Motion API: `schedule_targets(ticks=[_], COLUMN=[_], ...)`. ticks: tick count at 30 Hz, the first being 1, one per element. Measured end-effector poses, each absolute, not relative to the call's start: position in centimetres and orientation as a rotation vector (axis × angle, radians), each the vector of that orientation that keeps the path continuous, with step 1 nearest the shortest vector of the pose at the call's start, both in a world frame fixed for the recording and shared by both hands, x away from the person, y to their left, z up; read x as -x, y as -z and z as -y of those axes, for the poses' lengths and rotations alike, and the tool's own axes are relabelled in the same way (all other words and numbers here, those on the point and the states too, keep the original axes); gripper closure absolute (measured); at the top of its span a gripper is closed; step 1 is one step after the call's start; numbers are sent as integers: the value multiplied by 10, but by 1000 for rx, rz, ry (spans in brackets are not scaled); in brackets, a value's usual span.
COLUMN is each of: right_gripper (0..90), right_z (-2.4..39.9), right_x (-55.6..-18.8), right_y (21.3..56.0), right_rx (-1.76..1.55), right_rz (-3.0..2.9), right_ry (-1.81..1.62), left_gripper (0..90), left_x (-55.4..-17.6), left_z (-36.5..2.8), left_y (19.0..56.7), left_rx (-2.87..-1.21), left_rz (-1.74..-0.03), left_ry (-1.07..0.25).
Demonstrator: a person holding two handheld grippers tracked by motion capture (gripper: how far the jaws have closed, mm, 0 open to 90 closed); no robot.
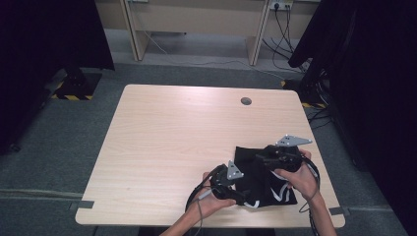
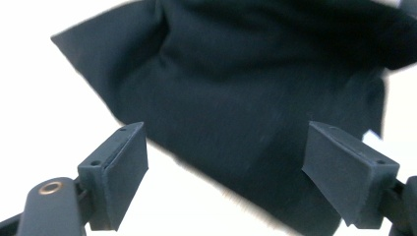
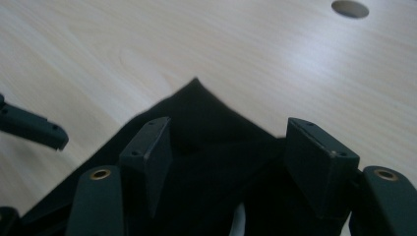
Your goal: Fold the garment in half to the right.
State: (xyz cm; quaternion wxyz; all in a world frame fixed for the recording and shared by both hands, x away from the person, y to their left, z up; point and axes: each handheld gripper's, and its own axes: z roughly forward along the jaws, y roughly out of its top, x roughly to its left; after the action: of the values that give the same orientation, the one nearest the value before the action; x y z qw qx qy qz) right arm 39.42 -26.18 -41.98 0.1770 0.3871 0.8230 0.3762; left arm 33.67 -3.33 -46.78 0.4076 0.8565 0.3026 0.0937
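A folded black cloth (image 1: 255,169) with white markings lies on the wooden table (image 1: 172,137) at its front right. My left gripper (image 1: 240,195) is at the cloth's near left edge, held by a hand. In the left gripper view its jaws (image 2: 226,135) stand wide apart, and the dark cloth (image 2: 236,88) lies just beyond them, untouched by the pads. My right gripper (image 1: 261,158) hovers over the cloth's far right part. In the right gripper view it (image 3: 229,127) is open above a pointed corner of the cloth (image 3: 206,113), with nothing pinched.
A round cable hole (image 1: 246,101) sits near the table's far edge. One jaw of the other gripper (image 3: 34,129) shows at the left in the right gripper view. Dark curtains flank the table, and desk legs and cables stand behind it.
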Motion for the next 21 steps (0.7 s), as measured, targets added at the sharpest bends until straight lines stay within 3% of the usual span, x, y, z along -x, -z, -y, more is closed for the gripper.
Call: schedule_targets(ticks=[13,21], right_gripper=[420,439], right_z=[276,256], right_x=[-391,-392], right_y=[455,458], right_rx=[-1156,-1125], right_rz=[-2390,-2416], right_ry=[-863,-897], left_gripper=[141,140], left_x=[-335,-335], left_z=[30,1], left_y=[480,480], left_rx=[-2207,-2201], left_rz=[-756,-804], left_ry=[-308,-321])
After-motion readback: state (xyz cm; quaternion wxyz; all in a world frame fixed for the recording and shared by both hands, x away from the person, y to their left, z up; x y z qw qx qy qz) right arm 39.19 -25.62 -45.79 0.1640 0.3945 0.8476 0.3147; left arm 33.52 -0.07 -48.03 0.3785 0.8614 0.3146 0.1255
